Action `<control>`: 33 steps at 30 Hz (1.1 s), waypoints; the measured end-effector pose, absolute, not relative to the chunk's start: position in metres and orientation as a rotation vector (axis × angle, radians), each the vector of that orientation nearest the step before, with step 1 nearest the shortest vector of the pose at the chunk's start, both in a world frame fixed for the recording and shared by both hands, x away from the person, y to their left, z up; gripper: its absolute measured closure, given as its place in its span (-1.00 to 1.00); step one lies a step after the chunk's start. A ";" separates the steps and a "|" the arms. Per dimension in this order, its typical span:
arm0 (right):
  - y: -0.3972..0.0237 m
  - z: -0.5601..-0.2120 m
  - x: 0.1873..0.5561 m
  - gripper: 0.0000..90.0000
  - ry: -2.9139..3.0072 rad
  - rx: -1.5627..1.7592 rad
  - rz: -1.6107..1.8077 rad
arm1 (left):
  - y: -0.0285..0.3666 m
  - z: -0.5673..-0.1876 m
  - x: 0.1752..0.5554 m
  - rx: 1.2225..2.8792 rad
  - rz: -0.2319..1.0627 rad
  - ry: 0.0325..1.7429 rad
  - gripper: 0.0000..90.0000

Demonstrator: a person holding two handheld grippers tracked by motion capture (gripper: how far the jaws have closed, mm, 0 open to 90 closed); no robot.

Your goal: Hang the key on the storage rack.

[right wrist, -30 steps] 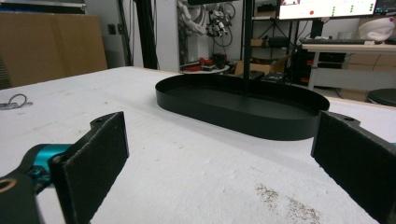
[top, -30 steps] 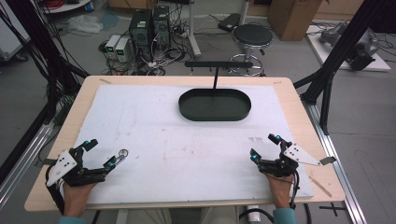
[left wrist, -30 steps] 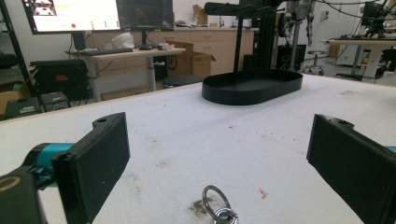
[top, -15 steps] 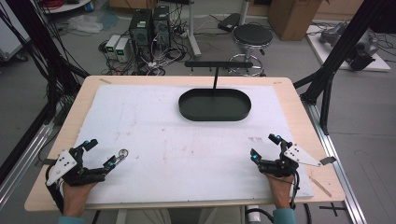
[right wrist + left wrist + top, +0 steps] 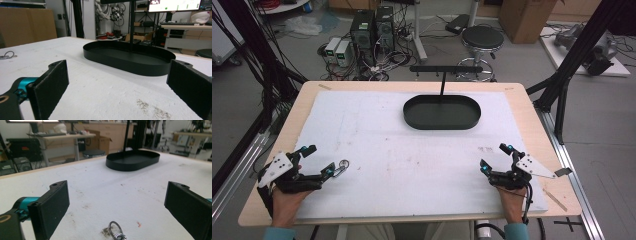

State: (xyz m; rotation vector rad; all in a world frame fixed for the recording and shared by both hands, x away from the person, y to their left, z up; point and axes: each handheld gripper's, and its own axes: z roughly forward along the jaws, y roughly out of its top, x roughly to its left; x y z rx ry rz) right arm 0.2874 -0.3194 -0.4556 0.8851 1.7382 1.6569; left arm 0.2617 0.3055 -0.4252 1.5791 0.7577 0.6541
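Tray (image 5: pixel 442 112) stands far across bare mat (image 5: pixel 412 165) from ring (image 5: pixel 343 164).

Your left gripper (image 5: pixel 318 159) sits at the near left corner with the key ring (image 5: pixel 343 164) just beside it (toward the centre); the tray (image 5: pixel 441 112) lies far behind

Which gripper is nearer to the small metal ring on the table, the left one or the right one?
Left. The left gripper sits right beside the metal ring, which lies on the table between its open jaws. The right gripper is far across the table, at the opposite side.
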 end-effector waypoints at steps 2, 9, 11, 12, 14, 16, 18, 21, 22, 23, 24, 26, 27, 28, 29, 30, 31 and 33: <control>-0.319 -0.456 0.287 -0.92 1.736 0.884 1.657 | 0.304 -0.415 0.266 1.628 0.662 0.747 -0.86; -0.319 -0.456 0.287 -0.92 1.741 0.886 1.656 | 0.299 -0.390 0.283 1.807 0.631 0.773 -0.86; -0.319 -0.456 0.287 -0.92 1.738 0.884 1.657 | 0.296 -0.387 0.288 1.875 0.620 0.775 -0.86; -0.319 -0.456 0.287 -0.92 1.739 0.884 1.657 | 0.294 -0.385 0.290 1.906 0.620 0.772 -0.86; -0.319 -0.456 0.287 -0.92 1.739 0.887 1.657 | 0.292 -0.383 0.295 1.974 0.609 0.763 -0.86; -0.319 -0.456 0.287 -0.92 1.738 0.887 1.658 | 0.290 -0.382 0.298 2.017 0.584 0.757 -0.82; -0.319 -0.456 0.287 -0.92 1.738 0.887 1.659 | 0.288 -0.382 0.302 2.076 0.568 0.744 -0.81; -0.319 -0.456 0.287 -0.92 1.739 0.886 1.657 | 0.285 -0.382 0.306 2.138 0.537 0.733 -0.80; -0.319 -0.456 0.287 -0.92 1.738 0.886 1.657 | 0.284 -0.382 0.308 2.153 0.524 0.730 -0.80; -0.319 -0.456 0.287 -0.92 1.741 0.885 1.656 | 0.283 -0.382 0.310 2.163 0.511 0.727 -0.80; -0.319 -0.456 0.287 -0.92 1.739 0.888 1.658 | 0.282 -0.383 0.311 2.168 0.502 0.733 -0.80; -0.319 -0.456 0.287 -0.92 1.739 0.888 1.656 | 0.281 -0.383 0.315 2.192 0.492 0.739 -0.80; -0.319 -0.456 0.287 -0.92 1.739 0.884 1.655 | 0.280 -0.384 0.317 2.205 0.486 0.744 -0.80; -0.319 -0.456 0.287 -0.92 1.738 0.883 1.654 | 0.279 -0.385 0.318 2.219 0.477 0.743 -0.80; -0.319 -0.456 0.287 -0.92 1.738 0.883 1.655 | 0.278 -0.387 0.320 2.227 0.467 0.747 -0.80; -0.319 -0.456 0.287 -0.92 1.737 0.885 1.656 | 0.278 -0.388 0.321 2.240 0.453 0.747 -0.80; -0.319 -0.456 0.287 -0.92 1.738 0.883 1.655 | 0.277 -0.389 0.323 2.256 0.440 0.742 -0.80; -0.319 -0.456 0.287 -0.92 1.736 0.882 1.655 | 0.275 -0.392 0.324 2.282 0.421 0.739 -0.80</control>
